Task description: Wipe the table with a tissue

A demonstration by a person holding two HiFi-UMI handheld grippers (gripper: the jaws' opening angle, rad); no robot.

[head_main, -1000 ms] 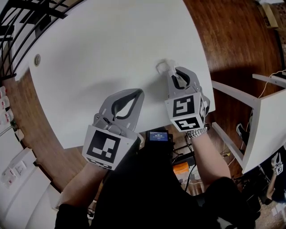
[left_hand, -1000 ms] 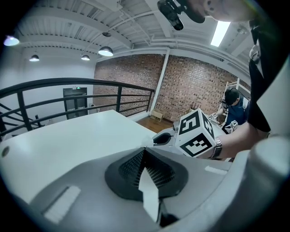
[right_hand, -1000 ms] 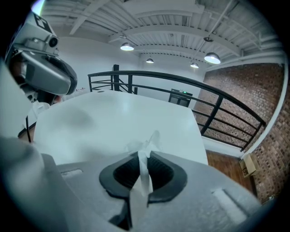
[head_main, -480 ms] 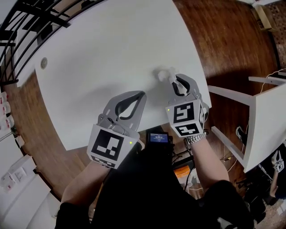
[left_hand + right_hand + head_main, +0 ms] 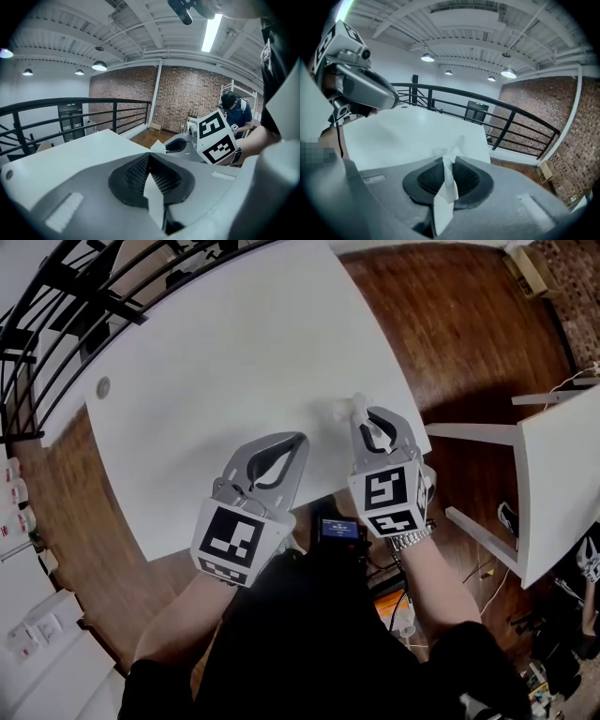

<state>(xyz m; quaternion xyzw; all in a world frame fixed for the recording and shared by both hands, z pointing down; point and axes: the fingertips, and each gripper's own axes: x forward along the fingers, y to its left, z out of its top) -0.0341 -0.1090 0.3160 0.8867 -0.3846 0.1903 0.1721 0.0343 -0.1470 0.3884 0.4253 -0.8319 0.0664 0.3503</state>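
The right gripper point(image 5: 360, 412) has its jaws pinched on a crumpled white tissue point(image 5: 343, 408), held at the white table point(image 5: 234, 352) close to its right edge. The left gripper point(image 5: 297, 440) sits beside it over the near edge, jaws pressed together. Each gripper's cube bears black-and-white square markers. A small lit screen point(image 5: 336, 528) shows at the person's chest, its writing too small to read.
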